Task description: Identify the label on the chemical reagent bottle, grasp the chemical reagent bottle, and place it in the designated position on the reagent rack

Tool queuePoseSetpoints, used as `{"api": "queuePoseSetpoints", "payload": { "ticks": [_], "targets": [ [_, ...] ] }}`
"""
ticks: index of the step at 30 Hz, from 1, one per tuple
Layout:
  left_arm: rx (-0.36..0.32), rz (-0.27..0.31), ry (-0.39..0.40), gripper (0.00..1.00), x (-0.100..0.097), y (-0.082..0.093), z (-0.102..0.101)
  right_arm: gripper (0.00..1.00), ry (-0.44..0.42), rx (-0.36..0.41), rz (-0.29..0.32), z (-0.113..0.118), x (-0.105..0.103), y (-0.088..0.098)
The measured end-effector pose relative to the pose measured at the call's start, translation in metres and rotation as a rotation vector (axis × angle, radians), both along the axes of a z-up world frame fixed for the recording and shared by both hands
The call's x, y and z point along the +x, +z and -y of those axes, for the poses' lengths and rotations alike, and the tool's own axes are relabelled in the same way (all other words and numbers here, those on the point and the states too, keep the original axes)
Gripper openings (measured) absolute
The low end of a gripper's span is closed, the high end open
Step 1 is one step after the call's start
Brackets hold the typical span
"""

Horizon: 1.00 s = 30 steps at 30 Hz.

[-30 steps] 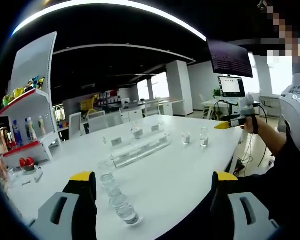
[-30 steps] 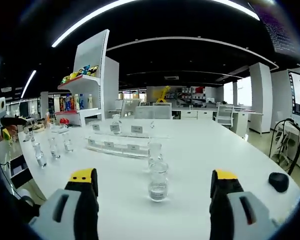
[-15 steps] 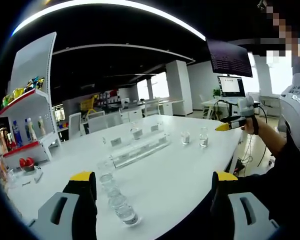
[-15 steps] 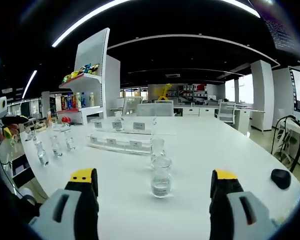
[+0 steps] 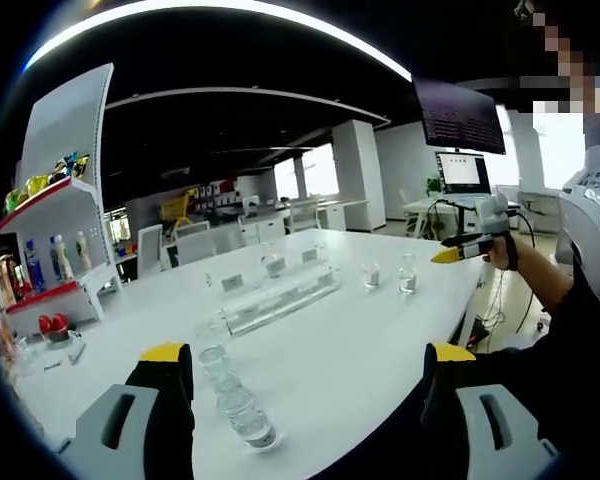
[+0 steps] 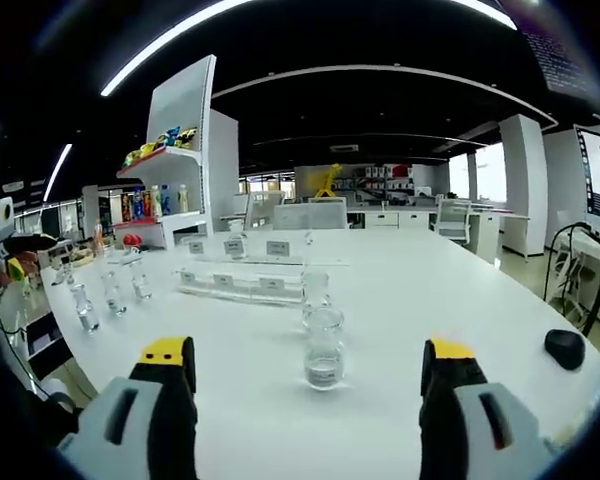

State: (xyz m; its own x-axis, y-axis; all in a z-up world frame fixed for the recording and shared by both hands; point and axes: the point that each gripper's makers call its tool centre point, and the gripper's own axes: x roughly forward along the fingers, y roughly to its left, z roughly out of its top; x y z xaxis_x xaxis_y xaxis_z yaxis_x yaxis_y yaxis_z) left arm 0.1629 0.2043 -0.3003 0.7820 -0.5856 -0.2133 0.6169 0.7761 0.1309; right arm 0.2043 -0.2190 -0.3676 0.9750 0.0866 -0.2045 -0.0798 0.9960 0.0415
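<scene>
1. Left gripper view: the left hand-held gripper has its jaws spread wide with nothing between them. A line of clear reagent bottles stands on the white surface; the nearest bottle sits at about 7 o'clock, just inside the left jaw. The clear reagent rack with small label cards lies near the middle, probably so the labels face the person. Two more bottles stand toward 2 o'clock. The right hand-held gripper is held up at 3 o'clock.

2. Right gripper view: the right hand-held gripper is also spread and empty, aimed at a clear bottle straight ahead between the jaws but well apart from them. I judge this to be the approach, no grasp made yet. The rack lies beyond at 11 o'clock.
</scene>
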Motion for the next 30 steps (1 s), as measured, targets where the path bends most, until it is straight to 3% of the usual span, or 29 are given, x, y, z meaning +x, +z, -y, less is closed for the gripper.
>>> {"api": "queuePoseSetpoints", "payload": {
  "ticks": [30],
  "targets": [
    [0.014,0.002,0.001,0.95,-0.0019,-0.0011,-0.0014,0.89,0.008,0.010,-0.013,0.0001,-0.0023,-0.0043]
  ]
}}
